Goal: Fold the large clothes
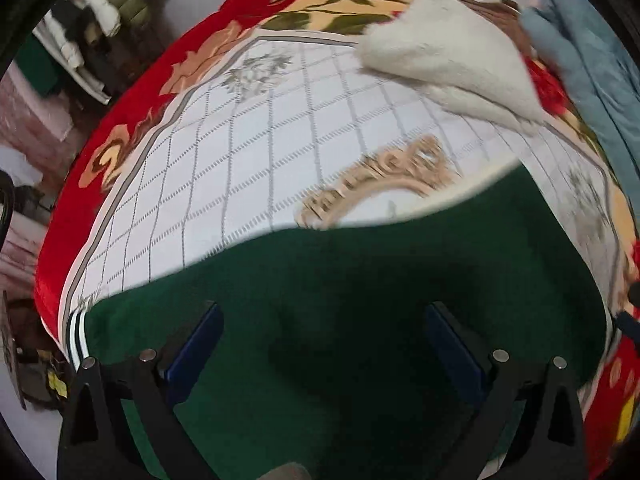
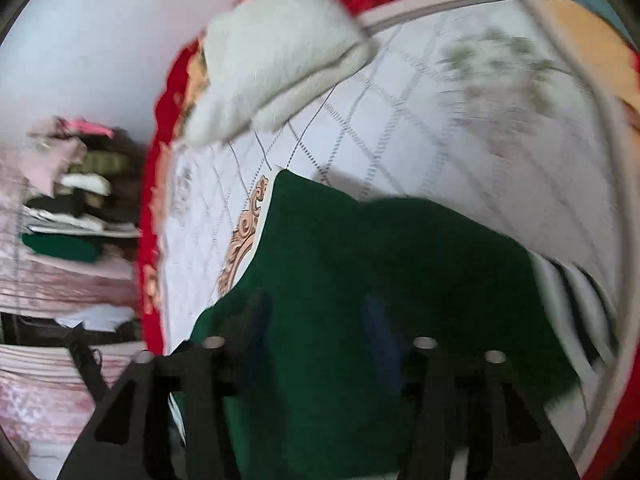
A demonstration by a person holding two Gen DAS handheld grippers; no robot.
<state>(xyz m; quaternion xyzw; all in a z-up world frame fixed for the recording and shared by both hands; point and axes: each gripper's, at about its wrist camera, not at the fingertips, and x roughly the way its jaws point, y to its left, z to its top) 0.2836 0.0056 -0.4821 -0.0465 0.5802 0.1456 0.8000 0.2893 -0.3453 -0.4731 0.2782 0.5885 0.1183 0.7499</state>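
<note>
A dark green garment with white stripes at its hem lies flat on the bed. My left gripper hovers over it, jaws wide apart and empty, blue pads showing. In the right wrist view the same green garment lies under my right gripper, which is open with nothing between its fingers; its striped edge is to the right. This view is blurred.
The bed has a white quilted cover with a red floral border. A folded cream fleece lies at the far side, also in the right wrist view. Blue cloth is far right. Stacked clothes are beside the bed.
</note>
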